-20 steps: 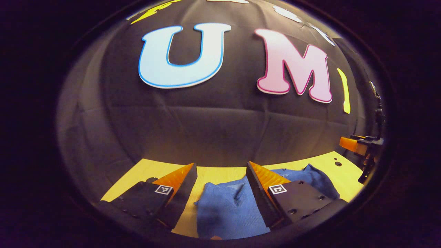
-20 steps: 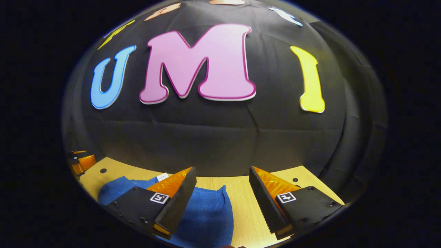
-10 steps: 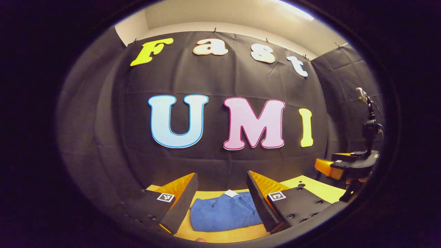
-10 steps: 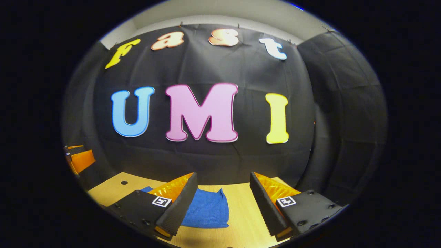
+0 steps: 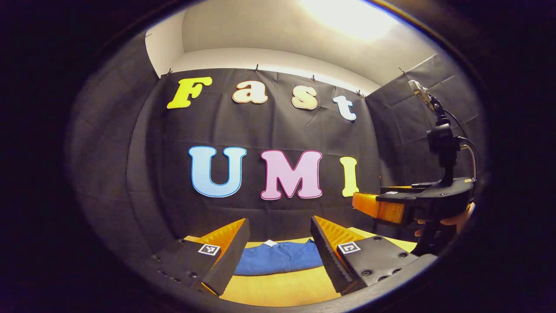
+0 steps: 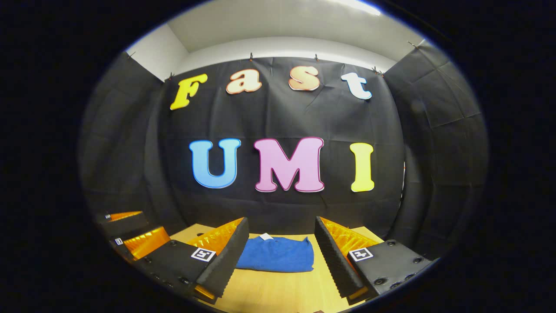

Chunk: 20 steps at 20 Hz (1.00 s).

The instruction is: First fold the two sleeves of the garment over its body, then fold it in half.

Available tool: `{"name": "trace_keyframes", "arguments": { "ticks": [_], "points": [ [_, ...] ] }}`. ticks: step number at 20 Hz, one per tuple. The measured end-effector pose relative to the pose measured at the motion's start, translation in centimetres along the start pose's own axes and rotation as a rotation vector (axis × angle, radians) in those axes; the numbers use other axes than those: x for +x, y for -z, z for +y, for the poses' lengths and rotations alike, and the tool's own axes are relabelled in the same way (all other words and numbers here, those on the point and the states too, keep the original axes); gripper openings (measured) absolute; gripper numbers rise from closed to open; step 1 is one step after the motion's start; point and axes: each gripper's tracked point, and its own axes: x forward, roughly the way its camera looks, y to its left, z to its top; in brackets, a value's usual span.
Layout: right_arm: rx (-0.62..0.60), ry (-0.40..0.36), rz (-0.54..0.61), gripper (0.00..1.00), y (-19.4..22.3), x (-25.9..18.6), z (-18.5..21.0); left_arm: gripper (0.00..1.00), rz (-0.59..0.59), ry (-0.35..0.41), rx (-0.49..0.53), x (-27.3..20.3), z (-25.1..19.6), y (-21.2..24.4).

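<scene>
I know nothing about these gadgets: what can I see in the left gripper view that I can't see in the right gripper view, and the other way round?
Left gripper view alone: the right gripper seen from the side, held up off the table, with a hand under it and a small camera on a stalk above.

Right gripper view alone: the left gripper at the left edge.

Both: the folded blue garment lying flat on the wooden table, a white tag at its far edge, framed by that view's own open fingers.

Both claws up and level from my end. Left claw (image 5: 278,250) fingers spread wide, nothing between them. Right claw (image 6: 281,252) same, fingers parted, empty. Right claw also visible off to the side in left gripper view, hand (image 5: 451,219) wrapped on its grip.
</scene>
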Motion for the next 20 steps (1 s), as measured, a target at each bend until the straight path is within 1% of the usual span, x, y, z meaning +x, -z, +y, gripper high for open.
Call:
{"name": "trace_keyframes", "arguments": {
  "ticks": [2,4,6,8,9,11,12,13,16,17,18,20],
  "points": [
    [-0.011,-0.013,-0.001,0.95,0.4,-1.4,1.1,0.81,0.009,-0.049,0.038,-1.9,1.3,-0.2],
    [-0.034,-0.047,0.02,0.95,1.0,-2.2,2.5,0.81,0.011,-0.06,0.053,-2.9,1.6,-0.3],
    [-0.039,-0.065,0.012,0.95,0.7,-2.9,3.5,0.82,0.011,-0.087,0.053,-3.6,2.6,-0.5],
    [-0.02,-0.079,-0.009,0.95,0.5,-3.3,4.3,0.81,-0.003,-0.104,0.035,-4.0,2.9,-1.1],
    [-0.015,-0.089,-0.003,0.95,0.8,-3.5,4.7,0.82,0.0,-0.108,0.028,-4.2,3.0,-1.1],
    [-0.009,-0.116,0.012,0.95,1.2,-3.7,5.7,0.81,-0.001,-0.116,0.019,-4.6,3.2,-1.2],
    [-0.007,-0.13,0.017,0.92,1.3,-3.8,6.1,0.81,0.0,-0.125,0.015,-4.8,3.4,-1.2],
    [-0.005,-0.137,0.023,0.95,1.3,-3.7,6.4,0.82,0.006,-0.134,0.007,-5.0,3.7,-1.1],
    [0.026,-0.151,0.005,0.95,0.8,-3.9,6.8,0.81,0.031,-0.153,-0.041,-5.1,3.8,-0.5],
    [0.031,-0.153,0.005,0.89,0.8,-3.8,6.9,0.81,0.029,-0.157,-0.051,-5.0,3.8,-0.8],
    [0.03,-0.156,0.011,0.95,0.9,-3.7,6.8,0.81,0.03,-0.162,-0.05,-5.0,3.8,-0.8],
    [0.022,-0.166,0.028,0.95,1.4,-3.4,6.9,0.81,0.025,-0.17,-0.022,-5.2,4.0,-1.0]
  ]
}}
